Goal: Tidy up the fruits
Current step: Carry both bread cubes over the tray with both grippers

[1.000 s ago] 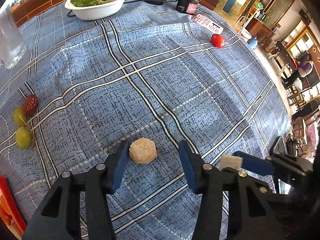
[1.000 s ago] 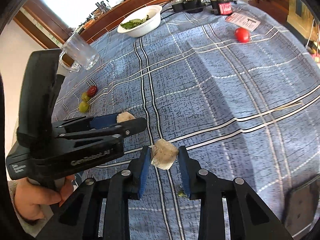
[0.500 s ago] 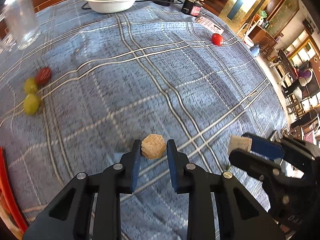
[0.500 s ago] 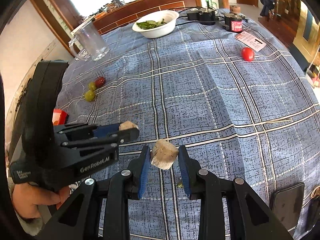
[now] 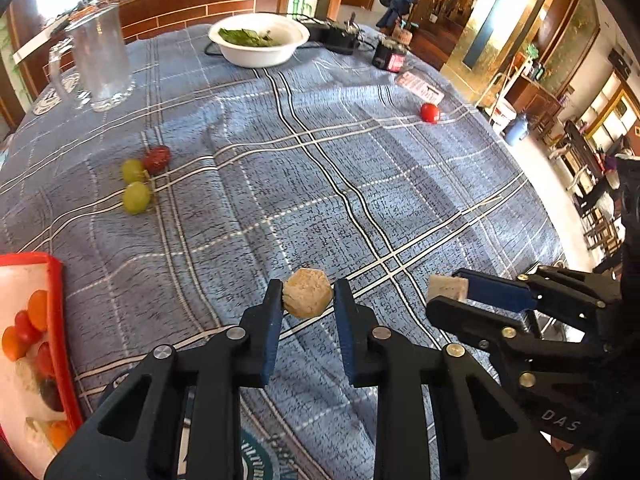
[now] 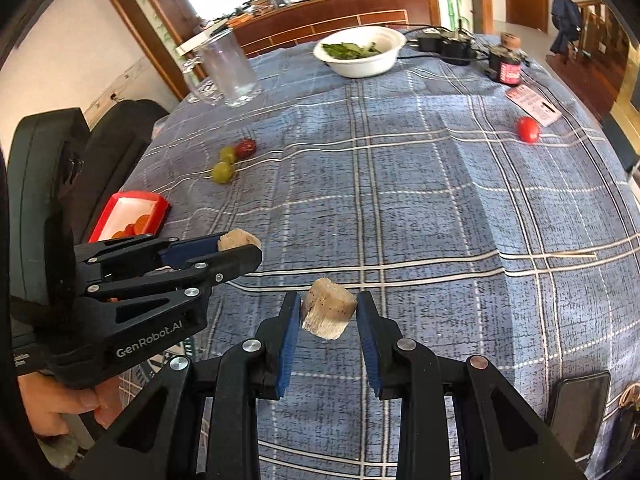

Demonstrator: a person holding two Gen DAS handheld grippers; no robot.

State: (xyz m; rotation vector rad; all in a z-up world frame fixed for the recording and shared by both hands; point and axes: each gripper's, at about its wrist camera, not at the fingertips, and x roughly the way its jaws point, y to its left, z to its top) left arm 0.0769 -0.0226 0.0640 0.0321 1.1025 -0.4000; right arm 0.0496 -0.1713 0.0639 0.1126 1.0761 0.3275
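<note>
My left gripper is clamped narrow on a tan faceted chunk, flat face toward me, no clear long axis. My right gripper pinches a pale block, tilted between its pads, above the worktop.

The red tray at the tablecloth's left edge is cut off by the frame; the right wrist view hides its near end (behind the left gripper).

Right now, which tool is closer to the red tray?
Left. The left tool hangs just beside the red tray; the right tool sits on its far side.
</note>
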